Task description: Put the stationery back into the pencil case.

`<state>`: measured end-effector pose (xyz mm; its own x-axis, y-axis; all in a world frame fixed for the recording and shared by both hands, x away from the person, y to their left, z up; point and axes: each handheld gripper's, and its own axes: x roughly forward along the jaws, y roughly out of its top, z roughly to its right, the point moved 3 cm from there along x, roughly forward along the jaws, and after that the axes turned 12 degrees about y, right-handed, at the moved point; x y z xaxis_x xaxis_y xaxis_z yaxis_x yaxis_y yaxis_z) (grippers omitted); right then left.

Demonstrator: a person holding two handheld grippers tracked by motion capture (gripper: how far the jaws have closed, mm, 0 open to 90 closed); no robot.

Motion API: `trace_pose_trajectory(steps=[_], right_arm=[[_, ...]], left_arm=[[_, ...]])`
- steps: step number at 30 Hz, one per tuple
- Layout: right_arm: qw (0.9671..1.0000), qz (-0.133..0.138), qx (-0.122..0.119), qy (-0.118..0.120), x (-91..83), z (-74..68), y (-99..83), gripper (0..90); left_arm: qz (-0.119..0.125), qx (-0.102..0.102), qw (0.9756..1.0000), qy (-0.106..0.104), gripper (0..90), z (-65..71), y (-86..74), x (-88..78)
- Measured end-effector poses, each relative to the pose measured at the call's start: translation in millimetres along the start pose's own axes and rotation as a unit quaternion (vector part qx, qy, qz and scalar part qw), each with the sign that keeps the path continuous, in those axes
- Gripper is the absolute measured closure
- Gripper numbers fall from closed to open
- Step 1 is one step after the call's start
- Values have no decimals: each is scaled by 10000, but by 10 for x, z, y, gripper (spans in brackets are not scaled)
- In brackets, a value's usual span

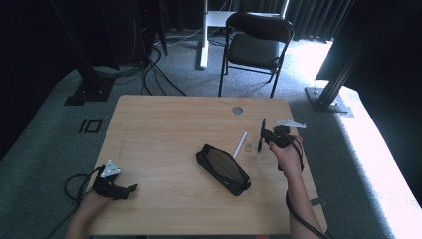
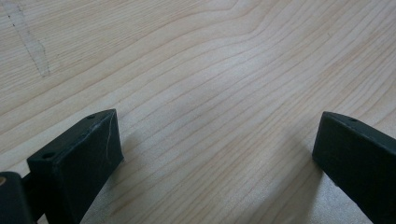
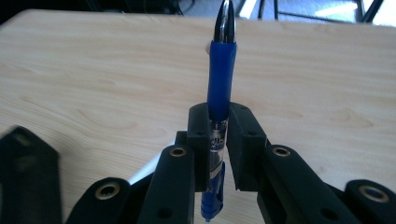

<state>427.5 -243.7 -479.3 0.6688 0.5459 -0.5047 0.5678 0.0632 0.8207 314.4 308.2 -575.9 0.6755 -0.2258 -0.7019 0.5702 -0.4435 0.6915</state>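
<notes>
My right gripper [image 1: 268,135] hovers above the right side of the wooden table [image 1: 164,119], shut on a blue pen [image 1: 261,135]. In the right gripper view the blue pen [image 3: 221,74] stands clamped between the two jaws of that gripper [image 3: 219,140], its silver tip pointing away and its clip end hanging below. An open black pencil case [image 1: 222,169] lies in the middle of the table, left of this gripper. My left gripper [image 1: 127,190] rests near the table's front left, and its jaws [image 2: 217,135] stand wide open over bare wood.
A white pen [image 1: 240,144] and a small tan eraser [image 1: 248,147] lie between the case and my right gripper. A round cable hole [image 1: 237,110] sits near the far edge. A black folding chair [image 1: 255,45] stands beyond the table, with dark posts and cables on the floor.
</notes>
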Motion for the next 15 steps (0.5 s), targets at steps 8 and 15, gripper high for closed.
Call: trace_pose_trajectory(steps=[8, 15], right_arm=[[9987, 296, -309, 279, -256, -264, 188, 797], [9948, 417, -634, 686, -440, -553, 313, 796]], left_arm=[[0, -1, 10000, 0, 16, 0, 0, 0], [2, 9, 10000, 2, 16, -2, 0, 0]])
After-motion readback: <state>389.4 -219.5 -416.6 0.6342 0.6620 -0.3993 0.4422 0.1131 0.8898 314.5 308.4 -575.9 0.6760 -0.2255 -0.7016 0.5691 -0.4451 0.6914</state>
